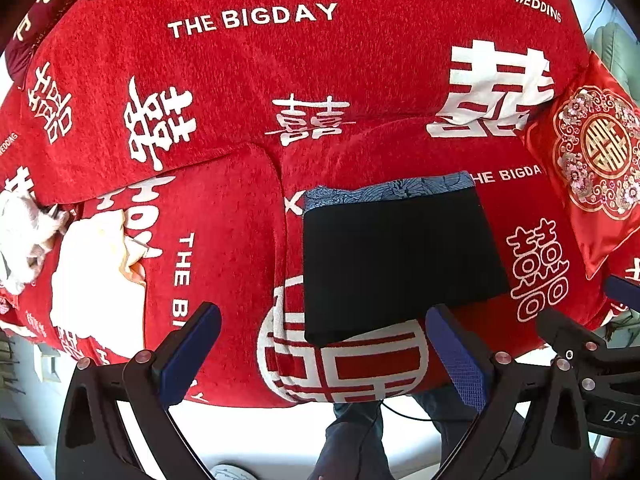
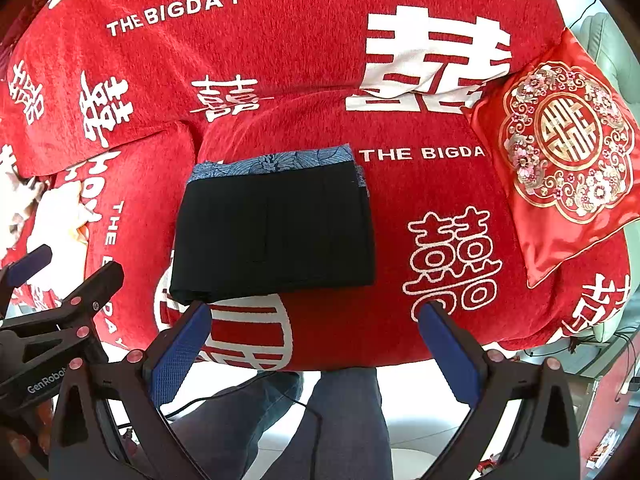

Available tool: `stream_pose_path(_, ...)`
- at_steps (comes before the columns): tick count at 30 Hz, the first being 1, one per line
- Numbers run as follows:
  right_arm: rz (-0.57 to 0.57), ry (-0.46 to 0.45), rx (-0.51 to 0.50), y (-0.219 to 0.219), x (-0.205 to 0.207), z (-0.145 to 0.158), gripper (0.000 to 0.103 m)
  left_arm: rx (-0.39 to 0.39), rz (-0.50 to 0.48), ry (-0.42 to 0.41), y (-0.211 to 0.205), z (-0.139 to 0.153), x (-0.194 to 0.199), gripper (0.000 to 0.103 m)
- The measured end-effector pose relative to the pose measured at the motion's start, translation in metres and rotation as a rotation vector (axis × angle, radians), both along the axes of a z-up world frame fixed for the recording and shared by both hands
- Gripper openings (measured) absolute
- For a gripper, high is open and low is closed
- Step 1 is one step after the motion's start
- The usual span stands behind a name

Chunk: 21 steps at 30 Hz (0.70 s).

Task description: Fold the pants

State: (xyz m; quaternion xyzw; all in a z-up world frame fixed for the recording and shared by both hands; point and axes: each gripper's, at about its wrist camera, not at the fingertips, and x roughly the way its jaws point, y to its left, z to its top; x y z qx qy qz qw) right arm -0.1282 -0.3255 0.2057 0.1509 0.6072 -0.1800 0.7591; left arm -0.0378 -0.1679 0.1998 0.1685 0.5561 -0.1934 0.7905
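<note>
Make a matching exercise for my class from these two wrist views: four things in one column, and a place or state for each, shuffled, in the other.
Things
1. black pants
2. blue patterned cloth
3. embroidered cushion
4. left gripper

Places or states
A. leaning at the sofa's right end
B. open, holding nothing
C. folded flat on the seat
D. peeking out behind the folded garment

Pairs: 1-C, 2-D, 3-A, 4-B

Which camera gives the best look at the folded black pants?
The right wrist view: the pants lie near its middle, all edges clear of the open right tongs. In the left wrist view the pants sit off to the right, one corner behind a finger of the open left tongs.
</note>
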Motion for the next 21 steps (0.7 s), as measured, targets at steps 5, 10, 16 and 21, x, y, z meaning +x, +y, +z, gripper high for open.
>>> stream_pose_path(5,-0.002,-0.001,0.000,0.0010,-0.0002,-0.0005,0.103,0.001,0.001,-0.002,0.0001,-0.0004,-0.0003,0.103)
stream_pose_path(10,-0.003,-0.001,0.000,0.0003,0.0000,-0.0002,0.103,0.000,-0.001,-0.004,-0.0001,0.0008,0.0002,0.103)
stream_pose_path(16,-0.002,0.000,0.001,-0.0016,0.0004,0.0000,0.103,-0.013,-0.002,-0.003,0.0010,0.0019,0.0008,0.103)
stream_pose_path(21,-0.003,0.003,0.002,0.0016,0.0015,-0.0014,0.103,-0.021,-0.012,-0.004,-0.0001,0.0027,0.0008,0.103)
